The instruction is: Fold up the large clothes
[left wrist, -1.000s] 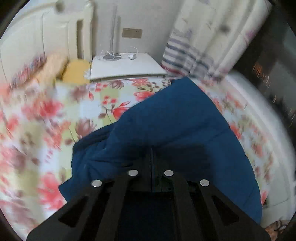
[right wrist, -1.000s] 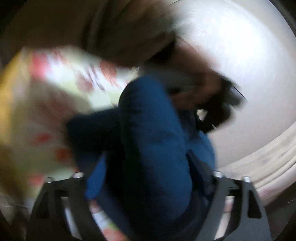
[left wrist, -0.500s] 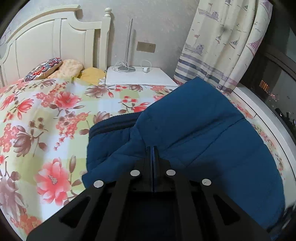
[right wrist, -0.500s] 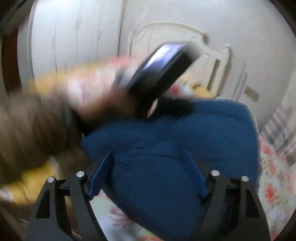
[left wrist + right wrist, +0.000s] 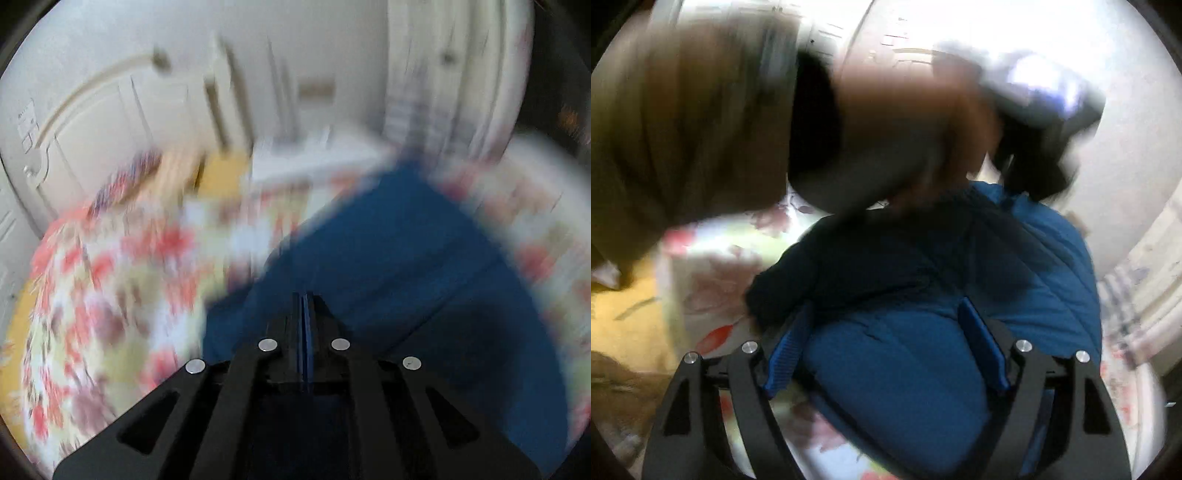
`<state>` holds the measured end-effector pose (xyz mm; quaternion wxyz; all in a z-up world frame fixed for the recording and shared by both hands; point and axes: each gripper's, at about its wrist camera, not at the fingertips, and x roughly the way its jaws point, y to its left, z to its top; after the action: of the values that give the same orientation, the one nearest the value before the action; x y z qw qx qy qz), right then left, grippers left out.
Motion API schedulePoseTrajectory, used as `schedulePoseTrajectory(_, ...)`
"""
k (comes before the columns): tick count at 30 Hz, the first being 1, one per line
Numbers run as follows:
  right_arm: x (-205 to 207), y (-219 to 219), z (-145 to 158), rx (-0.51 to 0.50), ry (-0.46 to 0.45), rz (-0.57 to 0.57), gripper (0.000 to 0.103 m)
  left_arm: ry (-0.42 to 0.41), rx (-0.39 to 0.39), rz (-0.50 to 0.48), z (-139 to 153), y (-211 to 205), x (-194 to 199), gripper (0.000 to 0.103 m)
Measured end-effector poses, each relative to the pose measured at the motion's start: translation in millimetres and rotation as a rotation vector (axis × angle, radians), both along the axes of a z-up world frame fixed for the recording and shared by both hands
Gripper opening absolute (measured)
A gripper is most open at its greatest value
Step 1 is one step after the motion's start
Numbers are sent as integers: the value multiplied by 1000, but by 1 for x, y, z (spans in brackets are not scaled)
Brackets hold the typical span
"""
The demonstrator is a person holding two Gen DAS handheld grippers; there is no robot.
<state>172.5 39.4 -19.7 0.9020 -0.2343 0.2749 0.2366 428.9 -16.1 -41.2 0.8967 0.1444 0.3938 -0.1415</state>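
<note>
A blue padded jacket [image 5: 406, 258] lies bunched on the floral bedspread [image 5: 110, 295]. My left gripper [image 5: 303, 299] is shut just above the jacket; whether fabric is pinched between the pads I cannot tell. In the right wrist view a thick fold of the jacket [image 5: 905, 369] fills the wide gap of my right gripper [image 5: 882, 310], with a blue pad [image 5: 982, 347] against each side. Beyond it a person's hand [image 5: 905, 122] carries the left gripper [image 5: 1034, 147] over the jacket's raised far edge. Both views are blurred.
A white headboard [image 5: 110, 122] and a yellow pillow [image 5: 221, 173] stand at the head of the bed. A white nightstand [image 5: 314, 158] and a curtain [image 5: 424, 92] are behind the jacket. A brown sleeve [image 5: 683, 129] fills the upper left of the right wrist view.
The left view has swung and blurred, with the jacket now more to its right. In the right view the hand with the left gripper has moved to the right over the jacket.
</note>
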Motion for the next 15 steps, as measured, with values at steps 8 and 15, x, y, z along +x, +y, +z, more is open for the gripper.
schedulePoseTrajectory(8,62,-130,84,225,14,-72,78,-102,-41,65,-12,17,-10,5)
schedulePoseTrajectory(15,208,-168,94,324,63,-225,46,-107,-61,79,-13,21,-13,5)
